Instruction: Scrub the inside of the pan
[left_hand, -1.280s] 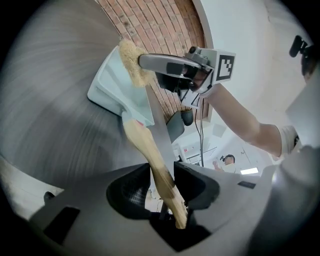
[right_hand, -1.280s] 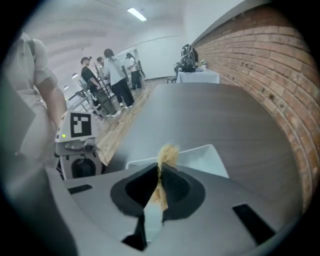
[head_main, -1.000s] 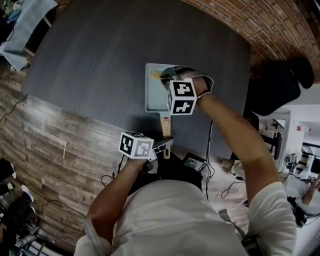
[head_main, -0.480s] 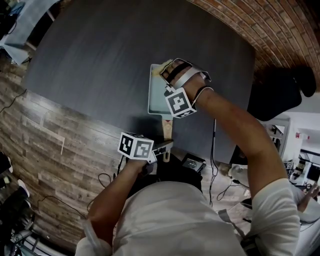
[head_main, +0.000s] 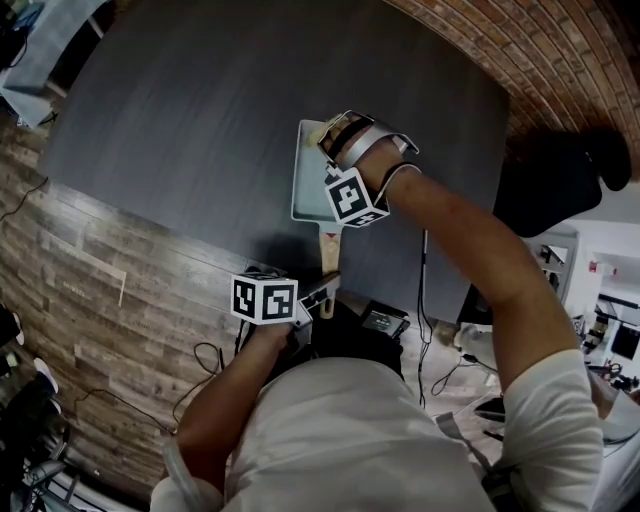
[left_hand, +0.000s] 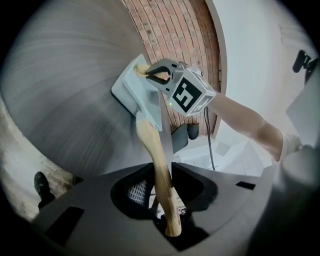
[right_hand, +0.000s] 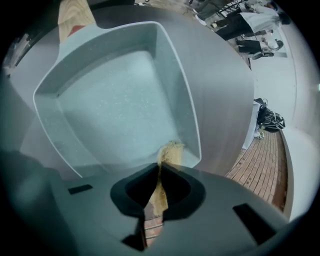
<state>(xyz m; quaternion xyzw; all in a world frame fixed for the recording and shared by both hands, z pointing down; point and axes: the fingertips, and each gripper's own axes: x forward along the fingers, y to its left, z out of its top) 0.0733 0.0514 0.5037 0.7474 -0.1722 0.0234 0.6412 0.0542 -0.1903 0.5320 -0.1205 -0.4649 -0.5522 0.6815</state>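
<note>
Nearest, our left gripper, jaws just closing, clamps the pale wooden handle; a weak hold lets the square grey-blue pan slide on the dark table. Farther, our right gripper pinches a tan scrub pad in its far corner.

Sponge in pan on table

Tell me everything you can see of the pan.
The pan is square, shallow and pale blue-green, with rounded corners, a speckled floor that looks enamelled, and a light wooden handle. It rests upright on the dark table, handle toward the person. The left gripper, whose jaws have just been closing, clamps the handle's end. The right gripper holds a yellowish scrub pad against the inside wall at a corner away from the handle.
</note>
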